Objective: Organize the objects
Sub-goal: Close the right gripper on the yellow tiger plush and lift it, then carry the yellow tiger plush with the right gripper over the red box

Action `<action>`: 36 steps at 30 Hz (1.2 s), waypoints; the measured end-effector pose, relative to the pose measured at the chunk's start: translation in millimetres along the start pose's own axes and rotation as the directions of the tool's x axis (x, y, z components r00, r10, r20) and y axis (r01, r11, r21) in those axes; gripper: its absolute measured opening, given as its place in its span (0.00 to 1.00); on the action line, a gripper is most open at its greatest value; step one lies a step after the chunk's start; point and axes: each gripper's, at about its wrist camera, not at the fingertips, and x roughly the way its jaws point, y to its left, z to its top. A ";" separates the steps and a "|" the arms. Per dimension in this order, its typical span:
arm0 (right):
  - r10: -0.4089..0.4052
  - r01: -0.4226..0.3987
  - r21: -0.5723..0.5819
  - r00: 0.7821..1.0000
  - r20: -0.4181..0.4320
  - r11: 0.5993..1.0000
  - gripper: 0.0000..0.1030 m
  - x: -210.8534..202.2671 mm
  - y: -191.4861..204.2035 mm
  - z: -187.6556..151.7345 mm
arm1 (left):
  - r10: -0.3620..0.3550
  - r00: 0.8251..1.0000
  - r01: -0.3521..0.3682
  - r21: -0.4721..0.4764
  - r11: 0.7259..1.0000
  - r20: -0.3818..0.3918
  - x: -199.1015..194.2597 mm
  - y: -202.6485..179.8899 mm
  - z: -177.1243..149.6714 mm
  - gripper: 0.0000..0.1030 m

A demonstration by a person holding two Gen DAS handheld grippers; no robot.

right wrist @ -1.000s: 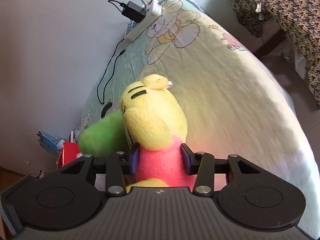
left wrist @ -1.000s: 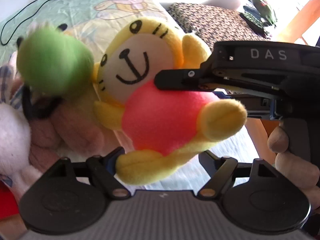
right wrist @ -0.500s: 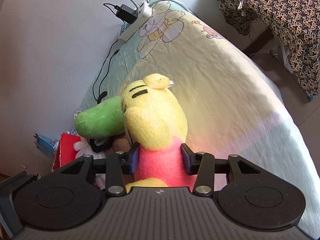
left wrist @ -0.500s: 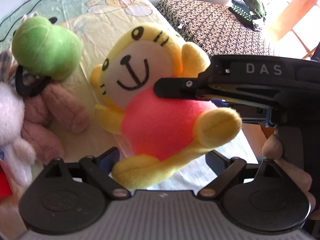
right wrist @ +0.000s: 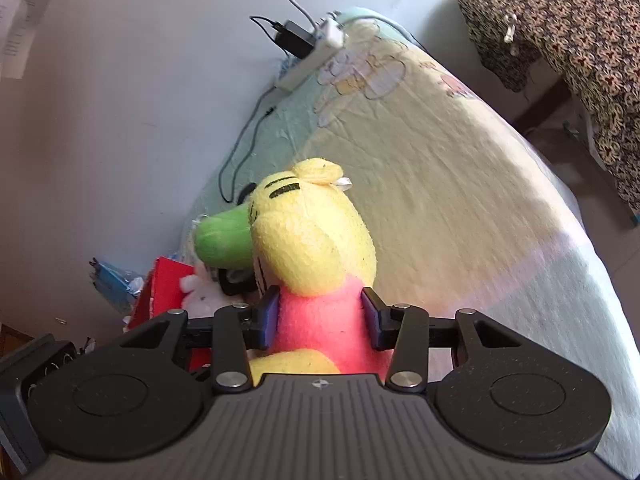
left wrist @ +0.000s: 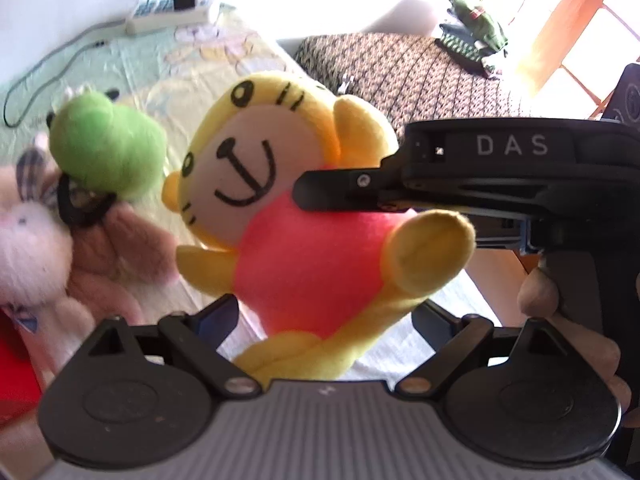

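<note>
A yellow tiger plush with a pink belly [left wrist: 308,248] hangs in the air above the bed. My right gripper [right wrist: 320,314] is shut on its pink body [right wrist: 320,320]; its fingers also show from the side in the left wrist view [left wrist: 340,196]. My left gripper [left wrist: 324,320] is open, its jaws spread either side of the plush's lower body without pressing it. A green frog plush [left wrist: 106,144], a brown plush [left wrist: 108,256] and a white bunny plush [left wrist: 28,240] lie heaped at the left.
The bed has a pale cartoon-print sheet [right wrist: 440,184]. A white power strip with a black charger [right wrist: 312,52] lies at the head by the wall. A red box [right wrist: 160,292] sits beside the plush heap. A patterned dark cloth [left wrist: 420,72] covers furniture to the right.
Both grippers and the tiger plush have drifted back from the plush heap and the view has swung toward the wall; the right gripper's hold is unchanged.
</note>
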 end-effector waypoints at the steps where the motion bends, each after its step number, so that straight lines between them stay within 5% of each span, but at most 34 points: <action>1: 0.012 -0.012 -0.001 1.000 0.009 1.000 0.44 -2.3 1.2 0.1 | 0.004 1.000 -0.004 0.010 1.000 0.016 -3.3 -2.6 0.7 0.89; 9: 0.080 -0.072 -0.079 0.992 0.096 0.994 0.44 -24.4 20.6 -1.8 | 0.032 0.989 -0.044 0.078 0.996 0.147 -18.9 -29.3 13.2 0.88; 17: 0.207 -0.176 -0.216 0.970 0.130 0.960 0.44 -29.3 50.7 -6.2 | 0.110 0.952 -0.137 0.075 0.988 0.286 -57.9 -24.0 3.6 0.87; 24: 0.305 -0.283 -0.274 0.951 0.040 0.919 0.44 -4.4 87.4 -13.2 | 0.205 0.915 -0.219 0.000 0.976 0.348 -89.9 3.7 -16.9 0.84; 36: 0.361 -0.343 -0.364 0.932 -0.020 0.866 0.44 45.6 177.4 -47.9 | 0.268 0.866 -0.252 -0.093 0.963 0.422 -146.8 95.6 -41.0 0.81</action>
